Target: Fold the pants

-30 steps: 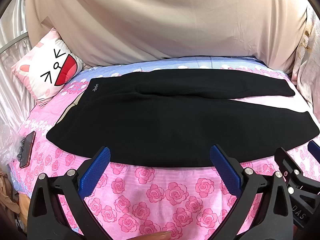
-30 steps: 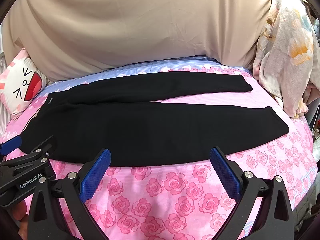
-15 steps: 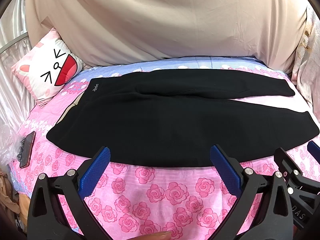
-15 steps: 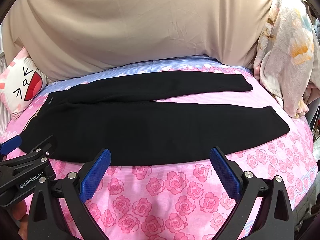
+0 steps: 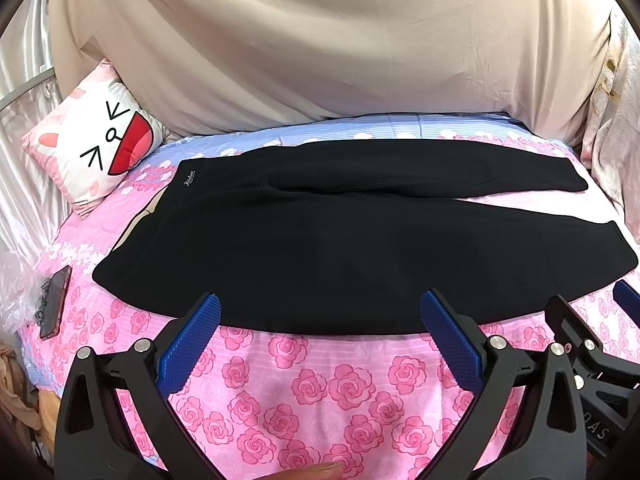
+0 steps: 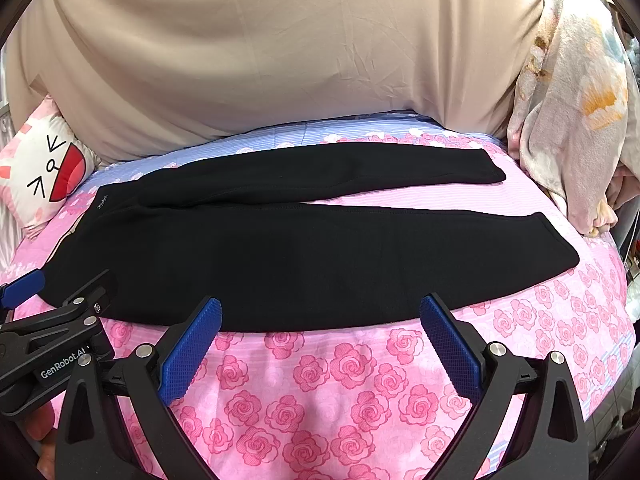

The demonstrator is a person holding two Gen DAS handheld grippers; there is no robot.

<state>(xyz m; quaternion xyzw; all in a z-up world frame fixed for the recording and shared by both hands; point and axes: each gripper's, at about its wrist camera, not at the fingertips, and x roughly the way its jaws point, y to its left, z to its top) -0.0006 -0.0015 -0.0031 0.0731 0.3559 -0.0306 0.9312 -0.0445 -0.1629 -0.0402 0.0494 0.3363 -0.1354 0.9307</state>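
While both tongs hover over the near edge of the bed [image 5: 304,392], black pants [image 5: 340,248] lie flat across the rose-print cover, waistband toward the left, two legs running right. Left tongs [image 5: 320,334]: released, jaws spread wide, nothing between the blue pads, tips just short of the pants' near hem line. Right tongs [image 6: 320,334]: likewise released and spread, gripping nothing, tips at the same near edge of the cloth. Far leg lies a little apart from the near leg toward the cuffs, a wedge of pink sheet showing between them.

Edges: a bare strip of cover runs along the near side under both tongs. Cartoon-face pillow [image 5: 96,148] sits off the waistband corner, not touching the pants. Phone [image 5: 56,308] lies near the bed's left edge, well apart from the cloth. Heaped floral blanket [image 6: 568,120] crowds the right side, near the cuffs. Beige draped sheet [image 6: 280,48] closes off the far side.
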